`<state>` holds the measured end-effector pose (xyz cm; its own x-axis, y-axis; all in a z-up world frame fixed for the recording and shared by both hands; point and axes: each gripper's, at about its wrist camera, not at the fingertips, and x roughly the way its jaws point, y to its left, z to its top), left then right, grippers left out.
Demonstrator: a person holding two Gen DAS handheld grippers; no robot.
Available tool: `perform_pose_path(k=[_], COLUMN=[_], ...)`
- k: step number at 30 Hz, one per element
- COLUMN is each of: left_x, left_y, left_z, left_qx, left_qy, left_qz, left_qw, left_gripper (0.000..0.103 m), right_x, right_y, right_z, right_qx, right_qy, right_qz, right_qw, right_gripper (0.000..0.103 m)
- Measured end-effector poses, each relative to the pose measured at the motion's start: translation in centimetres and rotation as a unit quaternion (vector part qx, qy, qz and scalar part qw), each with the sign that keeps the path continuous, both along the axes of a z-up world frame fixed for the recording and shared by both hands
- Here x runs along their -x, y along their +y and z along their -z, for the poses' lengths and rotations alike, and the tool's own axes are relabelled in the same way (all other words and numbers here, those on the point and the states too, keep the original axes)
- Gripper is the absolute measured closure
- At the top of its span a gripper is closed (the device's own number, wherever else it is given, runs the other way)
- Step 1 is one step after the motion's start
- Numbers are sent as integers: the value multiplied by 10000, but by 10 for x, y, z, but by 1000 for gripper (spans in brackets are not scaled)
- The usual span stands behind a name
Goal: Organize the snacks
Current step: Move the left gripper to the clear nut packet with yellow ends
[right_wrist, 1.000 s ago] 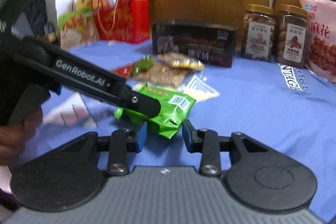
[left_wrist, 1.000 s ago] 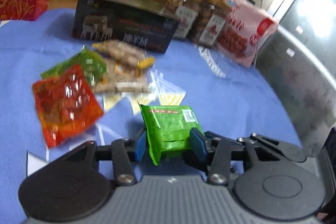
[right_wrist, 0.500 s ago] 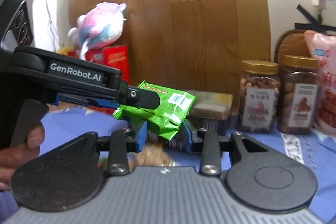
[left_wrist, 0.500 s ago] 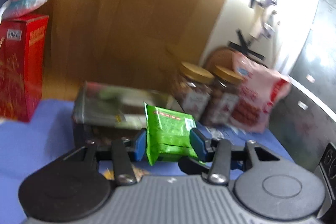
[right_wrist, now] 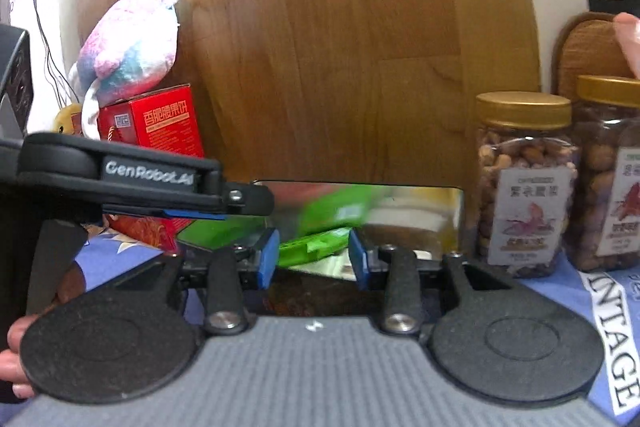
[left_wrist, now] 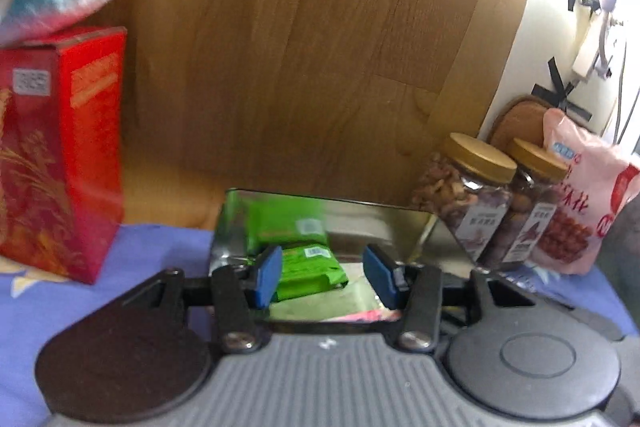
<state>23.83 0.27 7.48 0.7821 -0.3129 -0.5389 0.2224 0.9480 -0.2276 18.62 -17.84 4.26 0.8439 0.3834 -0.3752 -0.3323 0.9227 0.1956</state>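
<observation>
Looking down my left gripper, I see its blue pads spread wide with nothing pinched between them; the green snack packet lies loose between and just beyond them, inside the shiny metal tin, whose mirrored back wall throws up a blurred green reflection above it. My right gripper hangs at the tin's front edge with its jaws parted too, gripping nothing, the same green packet showing in the gap beyond them. The left tool's black arm crosses the right view, above the tin's left side.

I judge this packet delivered: it rests in the tin, free of both tools. Something pink and pale shows under it, too blurred to name. No other loose snacks appear in either view, so I cannot tell how many remain to sort.

Further back, two gold-lidded nut jars stand just right of the tin, with a pink snack bag beside them. To the left stands a red box with a plush toy on top, all against a wooden panel.
</observation>
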Motion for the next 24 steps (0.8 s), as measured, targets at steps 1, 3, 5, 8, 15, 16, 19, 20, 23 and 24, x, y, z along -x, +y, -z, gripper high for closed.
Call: perform_pose_path(k=[1,3,5,8,15,16,19,20,23,24], left_x=[6,20,38,66,96,100,114,119,127,130], left_y=[-1,1,8,20,50,52,52,50,41,39], left_z=[-1,-1,-1,4,40,46,58,61,60,58], left_qx=[-128,-354,-467,-514,-347,-271,-292,-381,-728,-812], left_qy=[-22,-79,-177,-250,471,580,762,774,627,594], left_qz=[-69,-168,-228,-412,-681,-665,-605,-599,-671,-703], left_qw=[9999,9992,9985,9975,9960,9957,9948,9945,9931,9924], left_gripper=[57,57,54,51,51,51,51,51,51,51], right_x=[3,18,32,45,13,7,16,22,44,55], right_y=[-2,-9,-16,-20,-8,-6,1,5,11,9], right_z=[-1,0,4,12,38,44,44,42,37,36], right_qx=[-67,-171,-284,-337,-261,-263,-140,-10,123,161], right_qy=[25,25,131,359,1426,1615,1539,1516,1466,1412], right_qz=[4,29,29,15,-151,-153,-353,-487,-700,-732], right_qw=[10000,9998,9995,9988,9893,9864,9874,9872,9866,9871], right_gripper=[62,61,61,60,42,37,32,38,48,49])
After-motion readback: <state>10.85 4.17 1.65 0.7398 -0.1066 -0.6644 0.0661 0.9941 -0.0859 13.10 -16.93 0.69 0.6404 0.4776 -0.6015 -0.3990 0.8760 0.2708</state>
